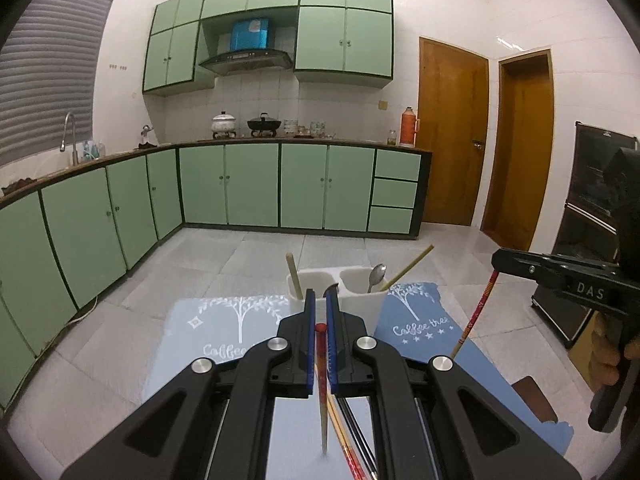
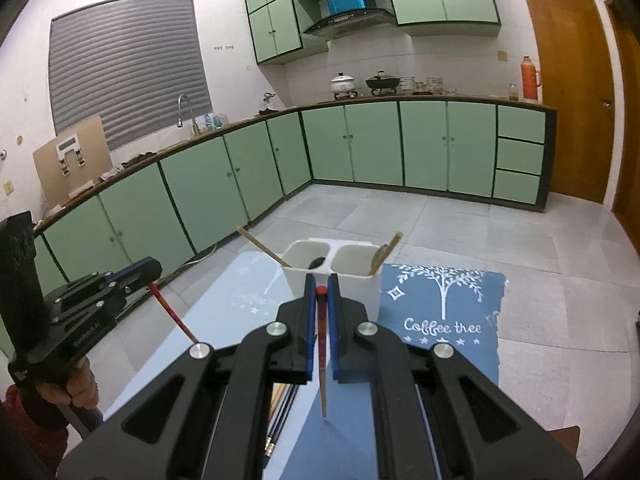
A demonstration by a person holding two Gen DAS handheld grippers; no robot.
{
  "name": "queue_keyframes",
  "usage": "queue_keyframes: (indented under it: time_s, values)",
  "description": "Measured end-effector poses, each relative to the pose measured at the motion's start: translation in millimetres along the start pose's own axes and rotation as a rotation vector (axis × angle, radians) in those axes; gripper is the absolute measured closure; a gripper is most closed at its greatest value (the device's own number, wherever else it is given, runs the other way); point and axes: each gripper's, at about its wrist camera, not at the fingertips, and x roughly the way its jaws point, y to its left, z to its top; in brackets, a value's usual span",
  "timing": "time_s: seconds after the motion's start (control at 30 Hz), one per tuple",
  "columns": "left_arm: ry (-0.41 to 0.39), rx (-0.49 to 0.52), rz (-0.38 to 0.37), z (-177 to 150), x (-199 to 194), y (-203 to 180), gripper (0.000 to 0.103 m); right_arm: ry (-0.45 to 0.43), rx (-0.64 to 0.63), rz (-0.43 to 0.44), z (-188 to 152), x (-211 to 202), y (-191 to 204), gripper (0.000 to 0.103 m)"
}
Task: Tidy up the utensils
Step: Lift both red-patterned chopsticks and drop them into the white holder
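My left gripper is shut on a red-topped chopstick that hangs point-down above the table. My right gripper is likewise shut on a red-topped chopstick. Just beyond both stands a white two-compartment utensil holder. It holds a bamboo chopstick on the left, and a metal spoon and another bamboo stick on the right. The right gripper shows at the right of the left wrist view. The left gripper shows at the left of the right wrist view.
Several loose chopsticks lie on the table under the grippers. Blue "Coffee tree" placemats cover the table. Green kitchen cabinets stand across the tiled floor; a black cabinet is at the right.
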Motion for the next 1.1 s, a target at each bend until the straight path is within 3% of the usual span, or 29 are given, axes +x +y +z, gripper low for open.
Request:
queue_keyframes:
  time_s: [0.27,0.6,0.93,1.1]
  values:
    - [-0.036,0.031,-0.025,22,0,-6,0.098,-0.028,-0.039,0.021,29,-3,0,0.098]
    - [-0.144,0.069,-0.047,79,9,-17,0.098,-0.09,-0.096,0.027,83,-2,-2,0.098]
    - [-0.262,0.071,-0.035,149,42,-19,0.098,-0.13,-0.087,0.016,135,28,-23,0.098]
    - [-0.263,0.07,-0.022,160,68,-17,0.098,-0.147,-0.078,0.002,151,52,-35,0.098]
